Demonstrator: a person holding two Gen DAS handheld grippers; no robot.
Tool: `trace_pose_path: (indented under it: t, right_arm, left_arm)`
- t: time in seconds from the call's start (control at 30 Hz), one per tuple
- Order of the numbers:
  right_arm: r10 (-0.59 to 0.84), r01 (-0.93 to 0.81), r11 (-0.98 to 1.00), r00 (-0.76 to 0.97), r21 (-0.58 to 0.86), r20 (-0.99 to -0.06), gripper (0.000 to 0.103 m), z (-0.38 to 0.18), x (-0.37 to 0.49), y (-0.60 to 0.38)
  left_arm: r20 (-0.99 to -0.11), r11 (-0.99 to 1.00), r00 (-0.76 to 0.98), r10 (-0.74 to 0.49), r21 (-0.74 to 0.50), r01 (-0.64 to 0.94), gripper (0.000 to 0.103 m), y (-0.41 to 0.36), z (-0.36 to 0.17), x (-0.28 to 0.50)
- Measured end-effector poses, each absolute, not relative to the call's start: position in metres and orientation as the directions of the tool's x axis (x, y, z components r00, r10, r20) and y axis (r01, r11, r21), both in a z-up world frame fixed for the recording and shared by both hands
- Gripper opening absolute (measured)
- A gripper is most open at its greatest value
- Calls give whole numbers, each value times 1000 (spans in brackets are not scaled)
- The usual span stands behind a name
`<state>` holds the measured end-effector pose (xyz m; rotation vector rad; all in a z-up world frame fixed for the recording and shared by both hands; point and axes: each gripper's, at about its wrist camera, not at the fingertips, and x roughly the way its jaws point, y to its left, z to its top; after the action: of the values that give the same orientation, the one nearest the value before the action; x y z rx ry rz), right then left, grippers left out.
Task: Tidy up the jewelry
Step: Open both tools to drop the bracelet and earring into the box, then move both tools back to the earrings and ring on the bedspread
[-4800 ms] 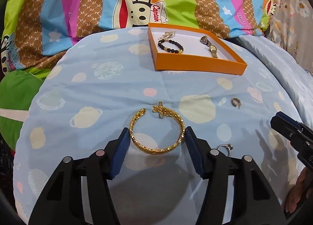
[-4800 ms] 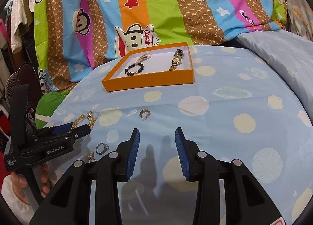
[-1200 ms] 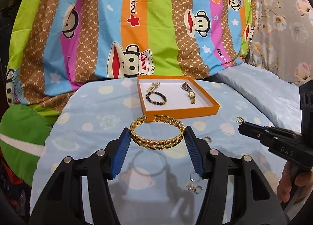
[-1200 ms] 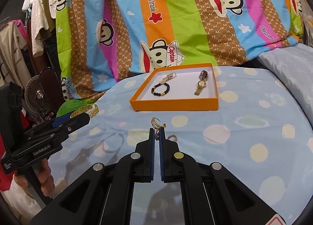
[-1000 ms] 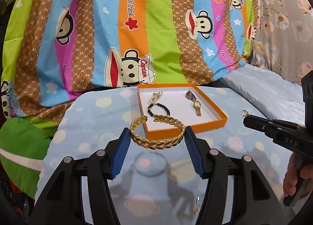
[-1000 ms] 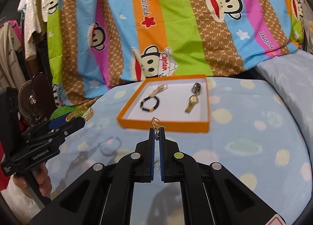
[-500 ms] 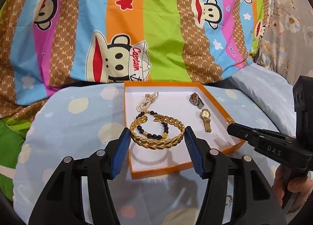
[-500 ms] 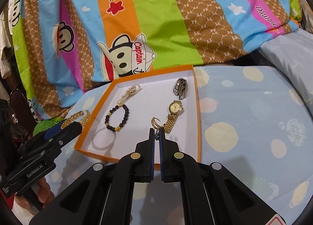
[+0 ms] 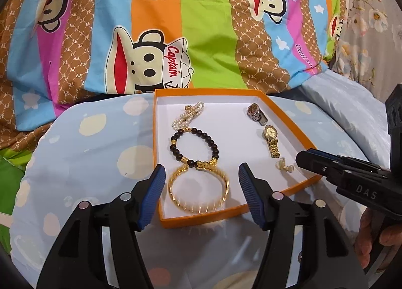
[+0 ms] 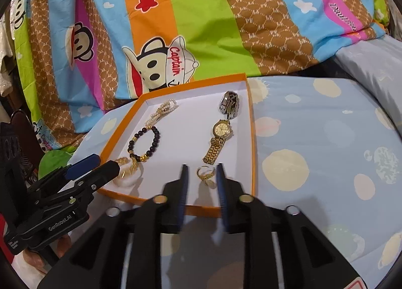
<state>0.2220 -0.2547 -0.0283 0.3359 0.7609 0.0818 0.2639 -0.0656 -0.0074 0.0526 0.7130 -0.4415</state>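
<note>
Orange cardboard walls frame the shallow white-floored jewelry box (image 9: 289, 123) on a pale blue planet-print bedspread (image 9: 88, 143), as seen from the left wrist. The left gripper (image 9: 202, 183) stands wide open, its blue-padded fingers (image 9: 153, 196) either side of a gold leaf-pattern bangle (image 9: 198, 192) that lies free on the box floor near the front wall. Just beyond it sits a dark beaded bracelet with gold spacers (image 9: 194, 147), touching the bangle's far end; a strand of small white pearls (image 9: 187, 115) lies behind. To the right are a gold link wristwatch (image 9: 271, 138) and a dark-faced steel watch (image 9: 256, 113). A small gold earring (image 9: 284, 164) rests just off the tip of the right gripper (image 9: 301, 158).

From the right wrist, the right gripper (image 10: 201, 176) is parted narrowly, the earring (image 10: 206, 174) lying loose on the white floor between its blue pads (image 10: 182, 188), just below the gold watch's strap (image 10: 217, 142). The left gripper (image 10: 100, 167) reaches in over the box's left front corner. A striped cartoon-monkey quilt (image 10: 176, 25) fills the background.
</note>
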Motion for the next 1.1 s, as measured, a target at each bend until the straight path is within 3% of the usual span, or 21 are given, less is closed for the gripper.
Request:
trace_pose_path:
  t: [0.5, 0.9, 0.97, 1.1]
  right_arm:
    - [171, 59, 938, 777, 340, -606, 30, -7, 179, -259]
    - [161, 63, 945, 766, 322, -622, 37, -12, 102, -243]
    - [165, 63, 944, 763, 325, -625, 37, -14, 92, -241]
    - [166, 67, 942, 759, 329, -629, 37, -17, 77, -237]
  left_arm:
    - [-574, 932, 737, -356, -162, 324, 59, -26, 14, 231]
    - [-607, 939, 719, -338, -162, 304, 60, 4, 11, 158]
    - [-613, 937, 712, -342, -165, 307, 65, 6, 9, 148]
    - [-630, 925, 684, -367, -169, 341, 66, 2, 6, 125]
